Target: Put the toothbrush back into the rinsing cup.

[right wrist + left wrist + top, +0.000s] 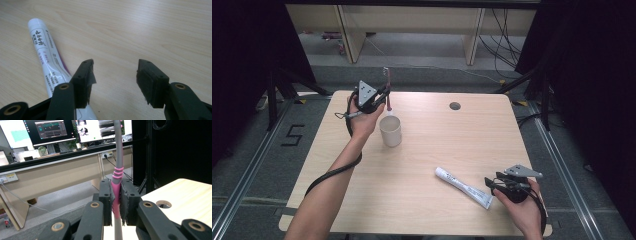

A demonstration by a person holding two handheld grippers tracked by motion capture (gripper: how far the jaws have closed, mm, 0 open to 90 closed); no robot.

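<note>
The left tool (382, 97) is up near the far left corner of the pale wooden counter (427, 150), its pads pinching the pink rubbery grip of a slim grey-and-pink plastic toothbrush (117, 185), which stands upright with its bristled head at the top. Just on the near side of that hand sits a cream-white round cup (390, 131), upright, and the toothbrush's lower end hangs right above its far rim; whether it touches the cup is hard to tell from up high. Over by the near right corner, the right tool (115, 75) hovers with its jaws spread wide and nothing between them, and a white soft toothpaste tube with dark print (47, 53) lies flat on the counter, running slantwise from mid-counter toward that corner, its crimped end passing just under one jaw. Now, how will these handle? The toothbrush looks light and stiff, and that ribbed pink section is the sensible place to hold it, since the smooth grey neck would likely slip or twist. The tube looks light too, but squashy: grab it hard mid-body and paste may push toward the cap. A gentle pinch across its width, near the flat tail where it is thinnest, seems the safer pick, and its glossy skin could slide on the pads.
</note>
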